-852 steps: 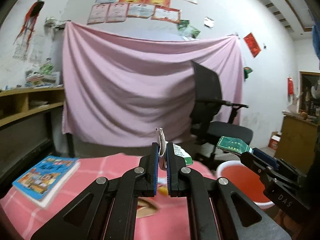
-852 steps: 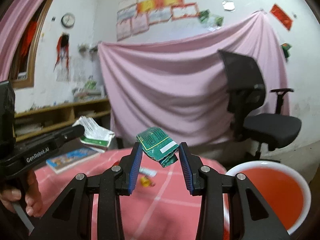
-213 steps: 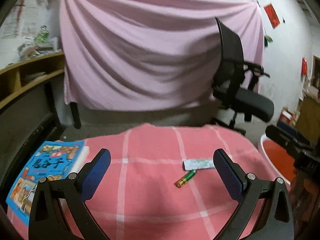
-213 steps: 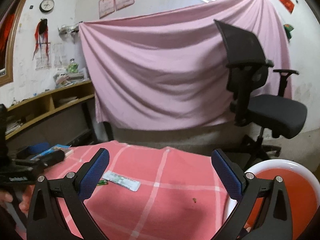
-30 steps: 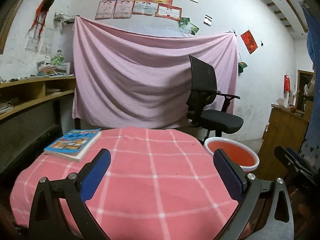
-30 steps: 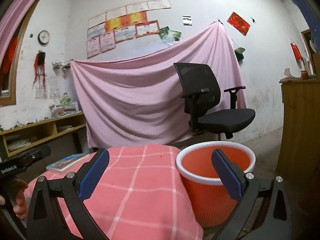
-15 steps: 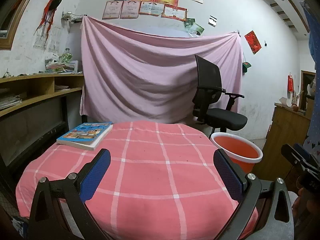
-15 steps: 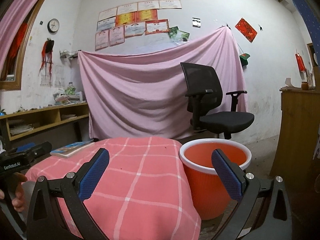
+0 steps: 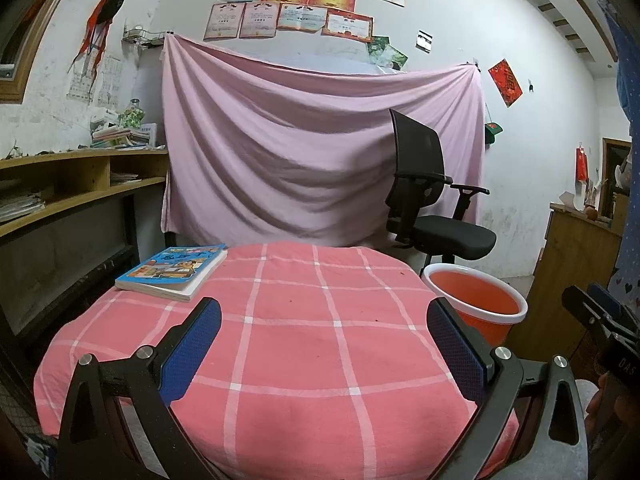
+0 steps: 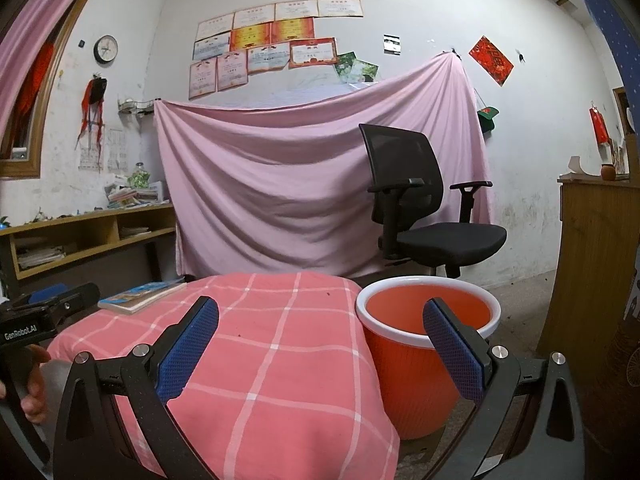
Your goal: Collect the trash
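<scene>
Nearest the cameras, both tongs stand spread wide with nothing between the blue pads: the left gripper (image 9: 324, 334) frames the checked cloth, and the right gripper (image 10: 320, 334) straddles the table edge and the bucket.

Just beyond, the pink tablecloth (image 9: 288, 344) looks bare of litter; only a few dark specks show, too small to say whether they are crumbs or stains. The risk here is calling the job finished while small scraps remain, or pinching the loose cloth when reaching for one and dragging it off the table.

At about ten o'clock on the table lies the blue picture book (image 9: 172, 266), close to the edge. It is not rubbish; a careless sweep could take it for trash or knock it to the floor.

At about two o'clock from the left view, the orange bucket (image 10: 428, 340) stands on the floor just beside the table. Its contents are hidden below the rim. A lowered gripper could tip it.

Farther back stands the office chair (image 10: 420, 208).
</scene>
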{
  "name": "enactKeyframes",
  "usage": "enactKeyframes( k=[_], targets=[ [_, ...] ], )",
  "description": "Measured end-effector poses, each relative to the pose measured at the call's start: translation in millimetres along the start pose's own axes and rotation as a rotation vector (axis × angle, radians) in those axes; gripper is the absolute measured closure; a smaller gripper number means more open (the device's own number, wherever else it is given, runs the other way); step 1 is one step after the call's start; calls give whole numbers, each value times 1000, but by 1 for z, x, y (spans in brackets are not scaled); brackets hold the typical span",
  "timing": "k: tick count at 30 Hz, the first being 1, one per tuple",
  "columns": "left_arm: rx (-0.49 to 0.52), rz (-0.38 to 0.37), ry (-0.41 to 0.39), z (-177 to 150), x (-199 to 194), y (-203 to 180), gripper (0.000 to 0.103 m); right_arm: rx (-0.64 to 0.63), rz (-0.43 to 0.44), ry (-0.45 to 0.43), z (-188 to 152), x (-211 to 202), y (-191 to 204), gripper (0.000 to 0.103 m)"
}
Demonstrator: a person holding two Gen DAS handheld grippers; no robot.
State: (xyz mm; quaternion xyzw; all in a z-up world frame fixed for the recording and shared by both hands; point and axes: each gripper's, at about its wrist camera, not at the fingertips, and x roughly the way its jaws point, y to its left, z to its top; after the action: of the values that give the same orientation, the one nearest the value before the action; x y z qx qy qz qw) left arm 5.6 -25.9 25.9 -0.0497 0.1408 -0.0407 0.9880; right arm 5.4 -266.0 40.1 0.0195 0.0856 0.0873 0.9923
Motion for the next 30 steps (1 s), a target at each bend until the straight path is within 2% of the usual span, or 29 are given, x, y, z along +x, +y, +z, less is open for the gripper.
enactKeyframes(
  k=[30],
  targets=[
    [0, -1, 1, -1, 1, 2, 2, 4, -3, 3, -2, 0, -2, 0]
  ],
)
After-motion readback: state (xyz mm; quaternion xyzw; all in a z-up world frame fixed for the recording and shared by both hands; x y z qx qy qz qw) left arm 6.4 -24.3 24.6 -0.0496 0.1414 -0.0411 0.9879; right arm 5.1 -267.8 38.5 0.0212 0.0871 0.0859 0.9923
